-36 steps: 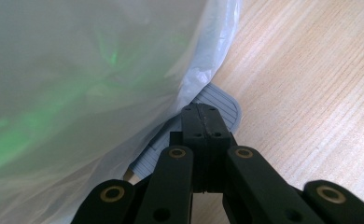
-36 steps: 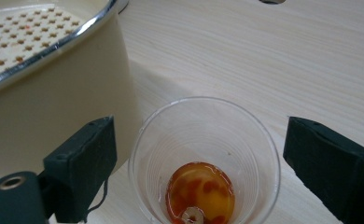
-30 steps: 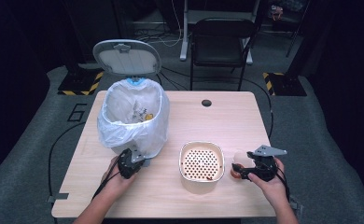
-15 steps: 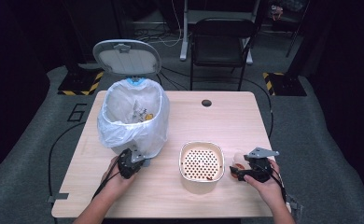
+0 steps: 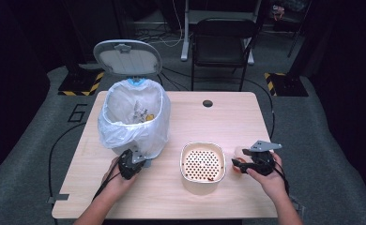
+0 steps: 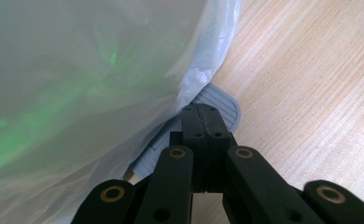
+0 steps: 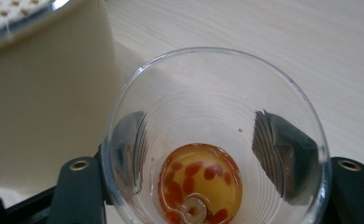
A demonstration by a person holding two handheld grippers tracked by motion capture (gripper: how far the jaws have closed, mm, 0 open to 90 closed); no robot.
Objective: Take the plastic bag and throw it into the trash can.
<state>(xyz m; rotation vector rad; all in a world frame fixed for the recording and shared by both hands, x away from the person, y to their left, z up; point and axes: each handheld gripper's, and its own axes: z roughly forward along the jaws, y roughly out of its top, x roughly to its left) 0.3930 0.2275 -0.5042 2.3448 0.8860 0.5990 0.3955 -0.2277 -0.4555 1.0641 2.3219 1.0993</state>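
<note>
A clear plastic cup stands on the table with amber liquid and red berries at its bottom. My right gripper has just been closing with the cup between its jaws. Both pads now lie against the cup's wall. In the high view the cup stands right of a cream strainer box, with the right gripper around it. My left gripper is shut with nothing between its jaws, and its tips rest on the grey foot pedal of the bag-lined bin.
The bin's lid stands open above it, and some rubbish lies inside the bag. The strainer box's wall stands close to the cup's left. The table has a cable hole at the back. A chair stands behind it.
My right gripper has crept left around the cup and its jaws have narrowed onto it. The left gripper and the bin lid have not moved.
</note>
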